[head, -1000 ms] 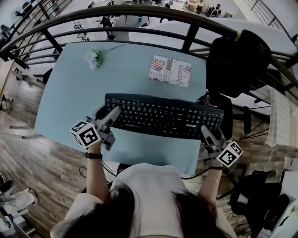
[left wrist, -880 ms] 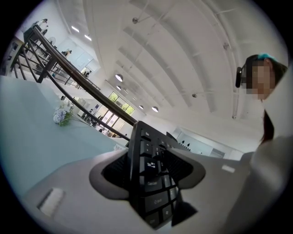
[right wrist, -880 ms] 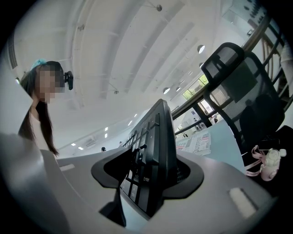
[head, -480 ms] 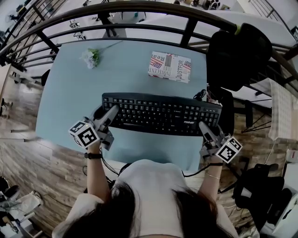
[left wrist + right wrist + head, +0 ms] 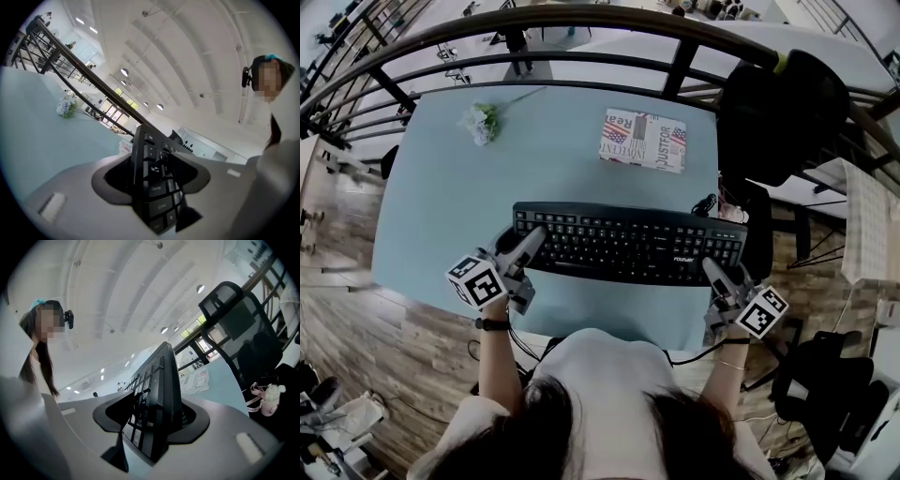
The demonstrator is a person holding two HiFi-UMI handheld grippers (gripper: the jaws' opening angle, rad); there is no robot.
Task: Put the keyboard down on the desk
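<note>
A black keyboard [image 5: 628,246] lies lengthwise over the near part of the pale blue desk [image 5: 441,206], held at both ends. My left gripper [image 5: 530,242] is shut on its left end and my right gripper [image 5: 710,267] on its right end, beyond the desk's right edge. In the left gripper view the keyboard [image 5: 154,187] stands edge-on between the grey jaws of the left gripper [image 5: 157,164]. The right gripper view shows the same: the keyboard [image 5: 159,394] is clamped in the right gripper [image 5: 150,413]. Whether its underside touches the desk I cannot tell.
A small white flower bunch [image 5: 480,120] lies at the desk's far left. A printed magazine [image 5: 643,141] lies at the far right. A black chair [image 5: 778,103] stands beyond the right edge, and a dark curved railing [image 5: 581,23] runs behind the desk. A cable [image 5: 705,202] trails from the keyboard's far right corner.
The keyboard and both grippers have shifted a little toward me, away from the magazine. Both grips are unchanged.
</note>
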